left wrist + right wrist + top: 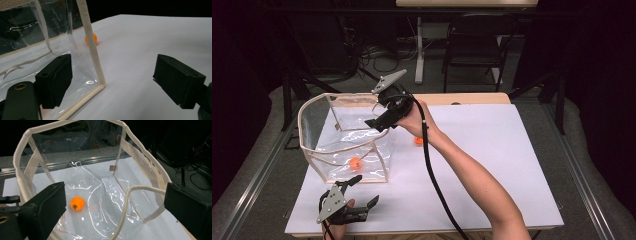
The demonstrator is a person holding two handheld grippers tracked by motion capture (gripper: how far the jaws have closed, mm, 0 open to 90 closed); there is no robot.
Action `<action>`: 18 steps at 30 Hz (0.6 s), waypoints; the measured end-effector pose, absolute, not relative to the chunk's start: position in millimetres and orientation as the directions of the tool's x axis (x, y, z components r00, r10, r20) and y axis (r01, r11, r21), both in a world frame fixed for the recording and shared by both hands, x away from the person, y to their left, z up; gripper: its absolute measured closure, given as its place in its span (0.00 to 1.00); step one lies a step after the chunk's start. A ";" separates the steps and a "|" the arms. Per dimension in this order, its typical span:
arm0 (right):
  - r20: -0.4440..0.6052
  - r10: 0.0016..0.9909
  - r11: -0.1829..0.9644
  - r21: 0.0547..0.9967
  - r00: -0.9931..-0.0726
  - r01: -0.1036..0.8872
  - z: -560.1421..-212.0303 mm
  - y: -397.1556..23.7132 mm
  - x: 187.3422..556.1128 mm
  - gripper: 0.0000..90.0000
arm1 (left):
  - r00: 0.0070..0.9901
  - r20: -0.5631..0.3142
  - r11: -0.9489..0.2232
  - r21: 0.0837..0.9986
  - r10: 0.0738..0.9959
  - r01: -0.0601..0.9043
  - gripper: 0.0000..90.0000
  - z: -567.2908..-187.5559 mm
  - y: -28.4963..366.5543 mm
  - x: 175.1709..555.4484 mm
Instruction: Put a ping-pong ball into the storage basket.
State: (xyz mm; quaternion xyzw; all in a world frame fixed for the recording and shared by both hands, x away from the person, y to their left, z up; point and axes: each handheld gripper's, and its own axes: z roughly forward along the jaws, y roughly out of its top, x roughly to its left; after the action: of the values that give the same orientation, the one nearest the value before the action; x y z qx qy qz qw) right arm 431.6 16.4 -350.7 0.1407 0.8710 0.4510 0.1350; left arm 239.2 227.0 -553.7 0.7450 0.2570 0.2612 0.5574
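Left tongs (362,190) rest wide open and empty at the table's (492,165) near edge beside a clear bag (319,150). Right tongs (379,125), open and empty, hover over its rim. Their view shows an orange ball (77,203) inside; the left view shows a second ball (90,38) outside.

Layout of the table (492,150).
One ball (356,162) lies in the bag (343,145) at the left; a second ball (417,141) lies on the table just right of the bag.
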 end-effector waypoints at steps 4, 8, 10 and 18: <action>-0.104 0.381 0.546 0.827 -0.919 0.133 -351.2 8.2 434.2 0.03 | 0.731 0.102 -0.247 0.964 0.675 0.094 0.17 -553.8 227.3 239.7; -0.098 0.393 0.531 0.836 -0.914 0.139 -349.3 0.1 435.0 0.03 | 0.731 0.103 -0.248 0.964 0.674 0.092 0.17 -553.7 226.6 239.0; -0.098 0.397 0.524 0.841 -0.913 0.137 -348.5 -3.6 435.4 0.03 | 0.731 0.102 -0.248 0.964 0.675 0.094 0.17 -554.0 226.8 239.9; -0.097 0.416 0.504 0.852 -0.904 0.141 -348.8 -23.0 434.7 0.03 | 0.729 0.101 -0.245 0.965 0.677 0.094 0.17 -554.0 227.2 239.9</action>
State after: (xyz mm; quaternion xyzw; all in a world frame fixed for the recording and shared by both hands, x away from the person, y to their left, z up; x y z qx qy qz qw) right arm 434.7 -23.0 -348.8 0.1629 0.8548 0.4706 0.1463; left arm 239.9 227.2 -554.0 0.7444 0.2590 0.2615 0.5571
